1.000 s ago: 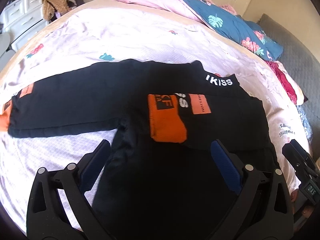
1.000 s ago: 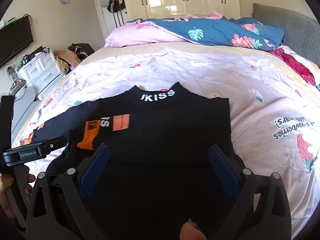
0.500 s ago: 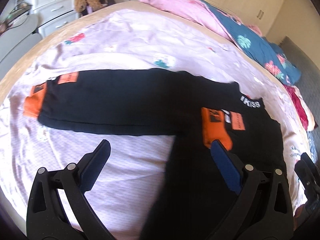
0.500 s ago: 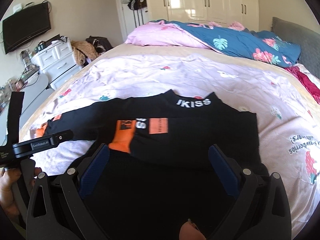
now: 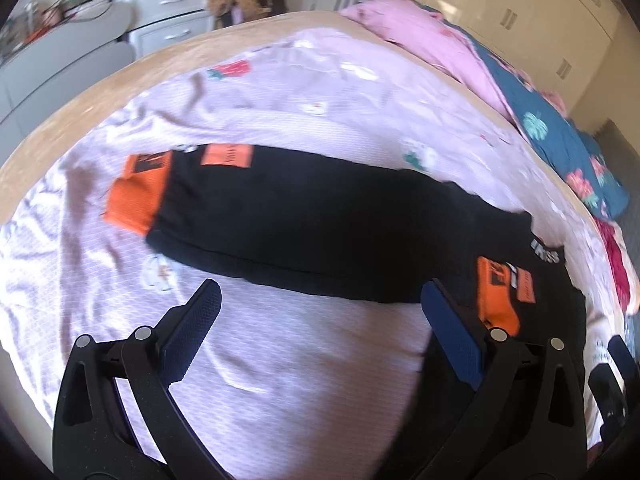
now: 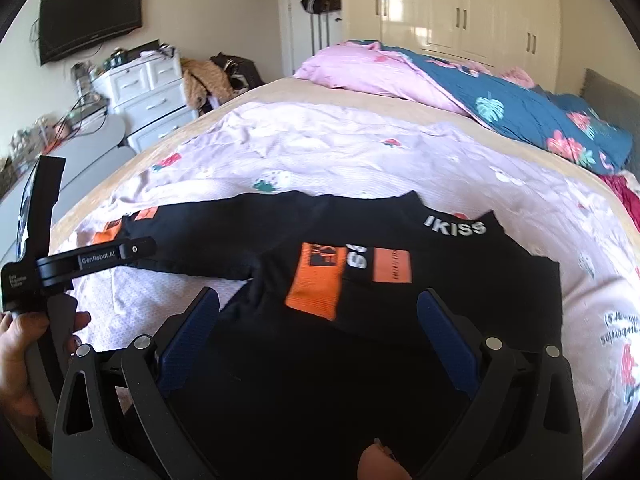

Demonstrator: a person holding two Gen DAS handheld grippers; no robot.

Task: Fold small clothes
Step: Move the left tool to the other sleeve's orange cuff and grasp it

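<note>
A small black long-sleeved top with orange cuffs and an "IKISS" collar lies flat on the pink bedsheet. One sleeve is folded across the chest, its orange cuff on the body. The other sleeve stretches out to the left, ending in an orange cuff. My left gripper hovers open over the sheet just in front of that outstretched sleeve, holding nothing. My right gripper is open above the lower body of the top, also empty. In the right wrist view the left gripper's body shows at the left, held by a hand.
The bed's near-left edge curves close to the outstretched cuff. A pink and blue floral duvet is piled at the far end of the bed. White drawers, a wall television and wardrobes stand beyond.
My left gripper has swung left, from over the top's body to the outstretched sleeve. The right gripper has turned slightly left and stays over the top. Both remain open.
</note>
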